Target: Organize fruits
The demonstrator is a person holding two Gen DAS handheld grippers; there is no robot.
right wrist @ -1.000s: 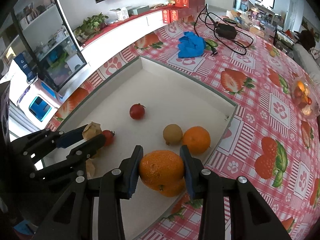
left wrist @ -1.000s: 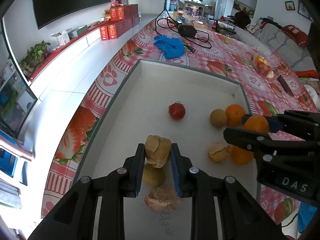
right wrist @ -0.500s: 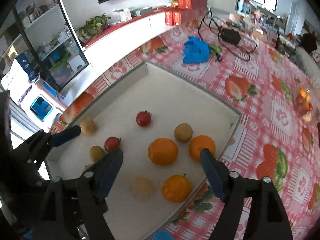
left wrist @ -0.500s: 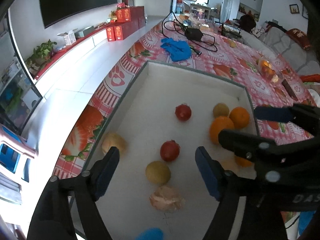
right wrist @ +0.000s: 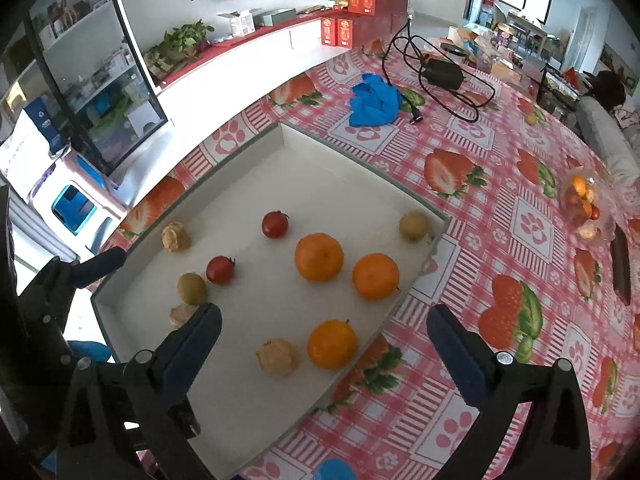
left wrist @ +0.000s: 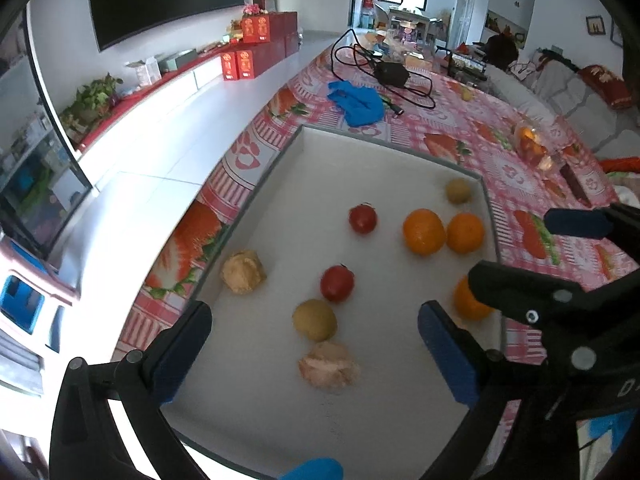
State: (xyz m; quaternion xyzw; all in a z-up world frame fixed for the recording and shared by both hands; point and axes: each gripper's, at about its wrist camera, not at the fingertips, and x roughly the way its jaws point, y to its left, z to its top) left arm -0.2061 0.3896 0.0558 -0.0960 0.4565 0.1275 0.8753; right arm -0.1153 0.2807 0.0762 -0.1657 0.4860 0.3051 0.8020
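Right wrist: both jaws opening, empty; tray (right wrist: pixel 434 236) holds three oranges (right wrist: pixel 319 257), two tomatoes (right wrist: pixel 275 224).

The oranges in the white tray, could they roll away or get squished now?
Maybe. The three round oranges, like this one, lie loose on the flat white tray, so a bump from the opening, empty right gripper could roll them. The papery tan husk fruit sits right beside one orange, so a grab there might crush it.
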